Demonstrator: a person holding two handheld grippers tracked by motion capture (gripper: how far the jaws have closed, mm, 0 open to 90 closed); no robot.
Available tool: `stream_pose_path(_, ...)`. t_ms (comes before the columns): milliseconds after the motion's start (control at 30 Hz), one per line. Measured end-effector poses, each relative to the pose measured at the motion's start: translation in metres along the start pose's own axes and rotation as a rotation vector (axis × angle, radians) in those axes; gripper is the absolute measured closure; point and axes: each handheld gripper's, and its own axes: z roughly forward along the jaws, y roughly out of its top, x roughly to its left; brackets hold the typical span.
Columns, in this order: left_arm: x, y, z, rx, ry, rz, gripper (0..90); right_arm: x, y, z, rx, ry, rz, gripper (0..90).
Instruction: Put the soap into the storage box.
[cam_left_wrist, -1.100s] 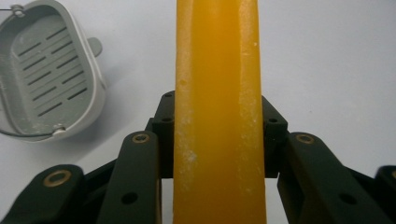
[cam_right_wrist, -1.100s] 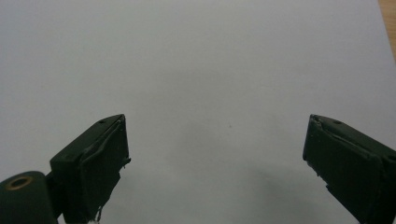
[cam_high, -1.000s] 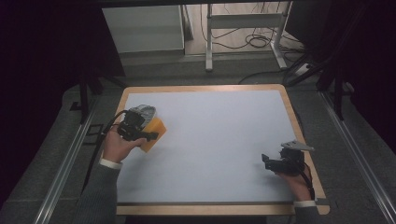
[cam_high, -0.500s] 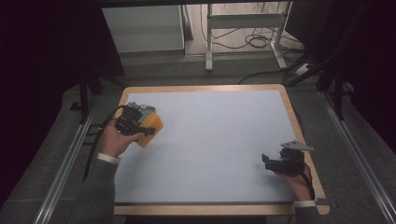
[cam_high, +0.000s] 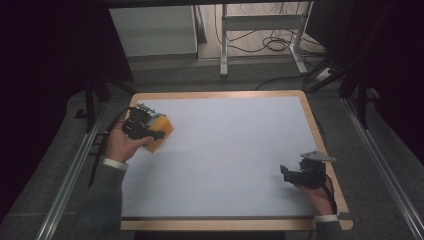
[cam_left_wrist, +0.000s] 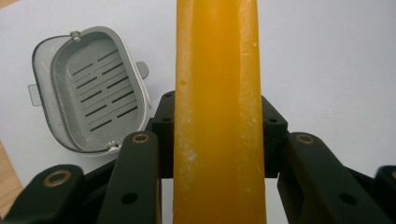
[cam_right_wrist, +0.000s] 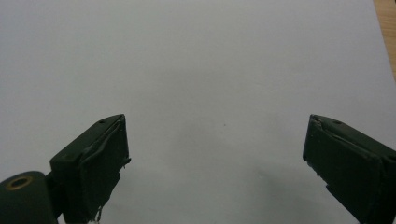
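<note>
Currently the left claw (cam_left_wrist: 219, 140) clamps the orange soap bar (cam_left_wrist: 217, 93) above the tabletop (cam_high: 230, 150), just beside the grey slotted dish (cam_left_wrist: 88, 88). Probable step: lower the bar level into that dish. The right claw (cam_right_wrist: 215, 163) gapes empty, well apart from the dish.

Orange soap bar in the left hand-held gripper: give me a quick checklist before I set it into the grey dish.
1. Grip: the orange soap bar is clamped between the jaws of the left hand-held gripper: ok.
2. Dish open: the grey slotted plastic soap dish shows no lid and nothing inside: ok.
3. Alignment: the dish lies off to one side of the bar, not under it: not ok.
4. Right hand-held gripper: open and holding nothing, over bare white table mat, far from the dish: ok.
5. Bar height above the mat: cannot tell.
</note>
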Motion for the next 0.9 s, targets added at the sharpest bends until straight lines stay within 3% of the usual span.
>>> stream_pose_path(900, 0.025, 0.015, -0.002, 0.005, 0.026, -0.051, 61.0, 0.000, 0.000, 0.000, 0.002, -0.007, 0.002, 6.8)
